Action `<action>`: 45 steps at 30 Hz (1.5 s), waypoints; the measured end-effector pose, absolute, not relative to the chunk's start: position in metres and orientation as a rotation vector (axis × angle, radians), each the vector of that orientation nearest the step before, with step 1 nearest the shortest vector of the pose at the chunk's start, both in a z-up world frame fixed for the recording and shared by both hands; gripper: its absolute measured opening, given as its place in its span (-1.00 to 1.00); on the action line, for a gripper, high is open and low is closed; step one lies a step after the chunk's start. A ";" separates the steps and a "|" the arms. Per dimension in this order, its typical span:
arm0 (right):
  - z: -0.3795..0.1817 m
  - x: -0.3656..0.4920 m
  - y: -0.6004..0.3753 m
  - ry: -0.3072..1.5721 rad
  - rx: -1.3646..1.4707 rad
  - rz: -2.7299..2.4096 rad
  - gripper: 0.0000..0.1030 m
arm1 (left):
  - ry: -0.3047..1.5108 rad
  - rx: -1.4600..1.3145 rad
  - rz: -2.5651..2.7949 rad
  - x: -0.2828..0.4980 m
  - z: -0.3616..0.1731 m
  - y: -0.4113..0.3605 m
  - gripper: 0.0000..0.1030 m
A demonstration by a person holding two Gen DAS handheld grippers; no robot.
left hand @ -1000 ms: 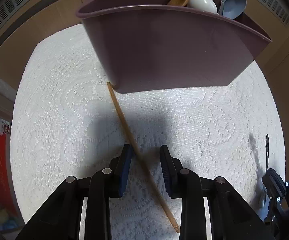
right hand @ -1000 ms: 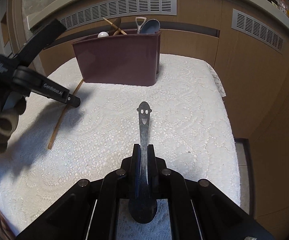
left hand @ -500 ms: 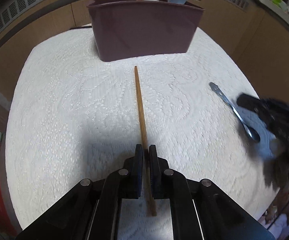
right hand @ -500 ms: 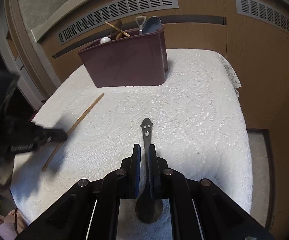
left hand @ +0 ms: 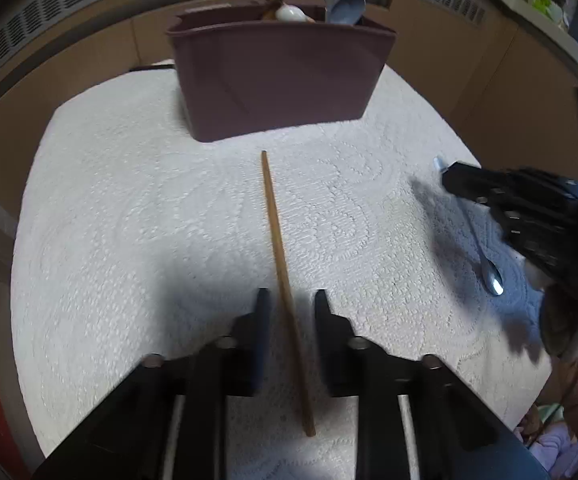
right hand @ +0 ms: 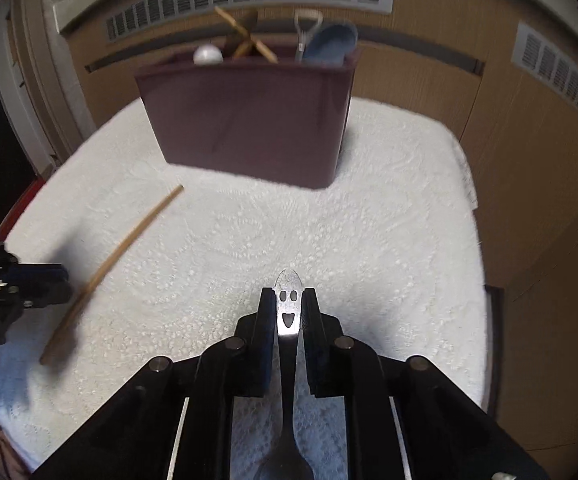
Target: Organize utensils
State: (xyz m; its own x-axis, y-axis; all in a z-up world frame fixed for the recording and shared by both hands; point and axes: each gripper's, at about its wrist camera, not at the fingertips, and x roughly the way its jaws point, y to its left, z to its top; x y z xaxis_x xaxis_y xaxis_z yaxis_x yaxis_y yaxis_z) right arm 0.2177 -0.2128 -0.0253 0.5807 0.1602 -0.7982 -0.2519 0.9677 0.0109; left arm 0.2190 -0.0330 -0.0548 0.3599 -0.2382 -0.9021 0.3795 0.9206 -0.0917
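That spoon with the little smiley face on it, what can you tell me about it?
The spoon looks like shiny metal, slim, with two eye holes and a smiling mouth cut into its rounded handle end. It lies on the white lace tablecloth, face end toward the maroon bin, bowl nearest the camera. The right claw straddles the handle, its jaws just having been opening, narrow gaps showing either side.

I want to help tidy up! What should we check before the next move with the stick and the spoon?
1. Left tool around the wooden stick: ok. Its jaws have just been opening; the stick is between them, ungripped.
2. Right tool gripping the smiley spoon: cannot tell. Its jaws have just been opening, with the handle between them.
3. Stick flat on the lace cloth: ok.
4. Maroon bin upright: ok.
5. Room left in the bin: cannot tell.
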 end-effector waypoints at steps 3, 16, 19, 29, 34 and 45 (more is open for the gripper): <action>-0.009 0.205 -0.220 0.880 -0.067 0.251 -0.77 | 1.164 0.206 -0.353 0.237 -0.057 -0.046 -0.16; 0.004 0.186 -0.229 0.791 -0.011 0.232 -0.77 | 1.206 0.271 -0.385 0.241 -0.060 -0.073 -0.89; 0.012 0.177 -0.232 0.759 0.018 0.235 -0.84 | 1.058 0.162 -0.414 0.209 -0.038 -0.056 -0.89; 0.021 0.175 -0.224 0.750 -0.046 0.271 -0.92 | 0.791 -0.085 -0.415 0.182 0.004 -0.017 -0.89; -0.014 0.179 -0.221 0.895 -0.147 0.261 -0.53 | 0.797 -0.124 -0.395 0.190 -0.010 -0.006 -0.89; -0.045 0.122 -0.247 0.943 0.067 0.155 -0.17 | 0.885 -0.216 -0.398 0.190 -0.042 0.012 -0.89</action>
State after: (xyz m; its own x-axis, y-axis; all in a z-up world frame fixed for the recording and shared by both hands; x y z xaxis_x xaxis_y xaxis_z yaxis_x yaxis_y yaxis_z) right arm 0.1222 -0.2471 -0.0451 0.5775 0.1617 -0.8002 -0.1033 0.9868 0.1248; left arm 0.1897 0.0119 -0.0419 0.5671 -0.4235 -0.7065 0.2473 0.9057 -0.3444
